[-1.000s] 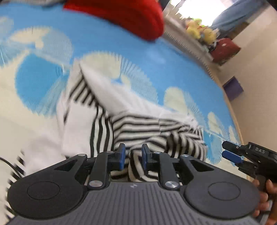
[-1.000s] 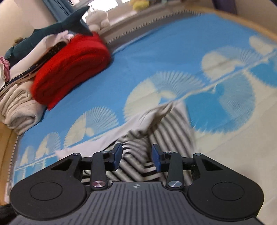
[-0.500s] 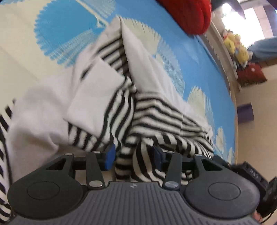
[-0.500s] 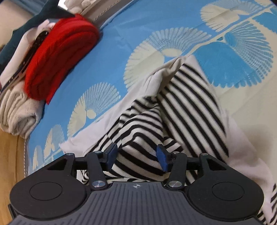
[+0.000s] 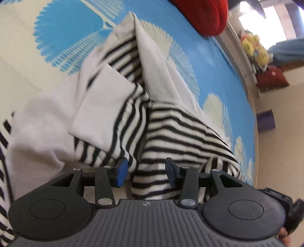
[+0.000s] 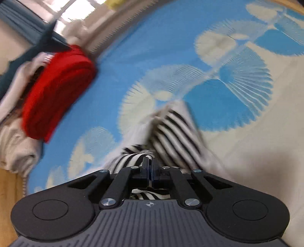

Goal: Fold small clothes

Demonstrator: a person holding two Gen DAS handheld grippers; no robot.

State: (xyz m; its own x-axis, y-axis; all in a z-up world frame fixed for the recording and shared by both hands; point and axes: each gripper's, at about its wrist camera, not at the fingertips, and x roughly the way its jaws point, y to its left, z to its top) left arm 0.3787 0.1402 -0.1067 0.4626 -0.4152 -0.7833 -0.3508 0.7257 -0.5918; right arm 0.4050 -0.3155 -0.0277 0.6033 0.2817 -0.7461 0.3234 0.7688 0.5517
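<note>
- Left wrist view: the left gripper (image 5: 146,173) points steeply down at a crumpled black-and-white striped garment with plain white panels (image 5: 171,133), which lies on a bedcover of blue cloth printed with cream fan shapes (image 5: 207,57).
- Its blue-padded fingers (image 5: 121,171) stand apart. A ridge of striped cloth runs up between them; whether either pad touches it I cannot tell, and they do not press it.
- A white flap of the garment is turned back over the stripes left of the middle, and one long white point reaches up toward the far edge of the bedcover.
- A folded red fleece cloth (image 5: 205,15) sits at the far edge of the bedcover, well apart from the garment.
- Beyond the right edge of the bedcover, yellow soft toys (image 5: 254,49) rest on a ledge beside a red bag (image 5: 271,77).
- At the lower right corner of the view part of the other black gripper body shows, with a fingertip of the person under it.
- Right wrist view (blurred): the right gripper (image 6: 150,169) has its fingers pressed together, clamped on a fold of the striped garment (image 6: 176,133); striped cloth shows just ahead of the fingers and in the gap behind them.
- The garment stretches from the gripper toward the middle of the bedcover (image 6: 171,47).
- The red fleece cloth (image 6: 57,98) lies by the left edge of the bedcover, against a pile of pale folded cloth (image 6: 17,148).
</note>
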